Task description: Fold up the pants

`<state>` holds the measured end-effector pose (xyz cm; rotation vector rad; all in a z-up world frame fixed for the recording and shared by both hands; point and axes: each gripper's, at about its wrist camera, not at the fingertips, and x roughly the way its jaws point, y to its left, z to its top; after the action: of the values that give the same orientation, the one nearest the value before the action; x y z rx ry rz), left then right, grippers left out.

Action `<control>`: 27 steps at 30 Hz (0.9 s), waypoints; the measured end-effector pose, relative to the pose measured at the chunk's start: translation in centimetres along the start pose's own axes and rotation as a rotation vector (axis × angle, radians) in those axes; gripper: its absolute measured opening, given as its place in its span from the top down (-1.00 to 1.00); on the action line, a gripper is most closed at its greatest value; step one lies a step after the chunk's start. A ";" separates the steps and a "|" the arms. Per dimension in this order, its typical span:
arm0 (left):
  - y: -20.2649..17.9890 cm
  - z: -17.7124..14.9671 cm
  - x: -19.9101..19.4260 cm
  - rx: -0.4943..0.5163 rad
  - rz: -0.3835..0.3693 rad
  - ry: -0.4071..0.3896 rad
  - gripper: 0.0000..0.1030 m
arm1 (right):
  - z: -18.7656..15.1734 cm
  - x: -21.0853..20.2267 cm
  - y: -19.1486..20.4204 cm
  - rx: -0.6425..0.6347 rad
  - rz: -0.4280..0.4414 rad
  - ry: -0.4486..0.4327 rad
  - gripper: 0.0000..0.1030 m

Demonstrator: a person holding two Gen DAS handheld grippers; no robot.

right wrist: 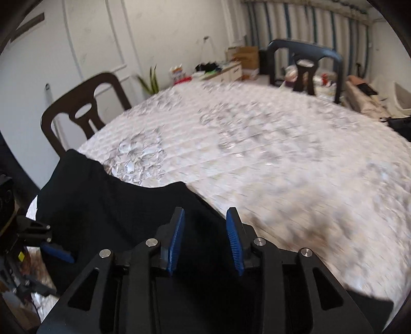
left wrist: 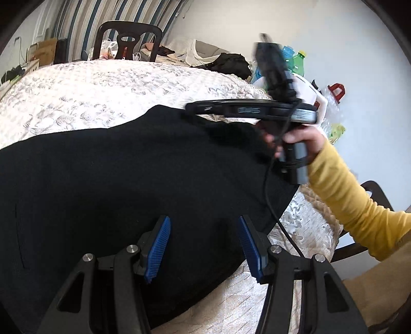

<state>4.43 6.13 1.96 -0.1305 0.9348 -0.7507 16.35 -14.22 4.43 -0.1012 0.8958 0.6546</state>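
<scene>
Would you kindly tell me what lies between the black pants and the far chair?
In the right wrist view, only bare patterned tablecloth stretches from the black pants to the far chair; nothing rests on that span.

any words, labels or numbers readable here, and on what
None can be read.
Marking on the side of the right tongs' body: blurred.
Label strip at its rear: too small.
Printed boxes at the far wall: too small.
Yellow sticker on the left tongs' body: no legible text.
Pants: no tag visible.

A home dining room: clothed table (right wrist: 257, 144), wooden chairs (right wrist: 84, 113), curtains (right wrist: 295, 23).
</scene>
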 end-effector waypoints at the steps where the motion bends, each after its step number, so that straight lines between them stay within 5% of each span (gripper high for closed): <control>1: 0.0 -0.1 -0.1 0.000 -0.007 0.000 -0.11 | 0.3 0.7 0.1 -0.006 0.004 0.014 0.32; 11: 0.1 0.0 -0.1 0.013 -0.034 0.002 -0.11 | 2.1 3.8 0.7 -0.006 0.100 0.079 0.33; 15: 0.1 0.0 -0.1 0.021 -0.031 0.005 -0.12 | 2.2 4.2 1.7 -0.064 0.064 0.083 0.32; 20: 0.1 0.1 -0.1 0.017 -0.035 0.003 -0.13 | 2.4 3.9 2.6 -0.109 0.047 0.058 0.80; 27: 0.2 -0.2 -0.2 -0.004 -0.041 -0.006 -0.13 | 2.7 4.7 1.6 -0.066 0.008 0.051 0.88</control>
<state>4.28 6.40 1.88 -0.1555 0.9303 -0.7863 19.41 -9.75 2.91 -0.1737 0.9241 0.6920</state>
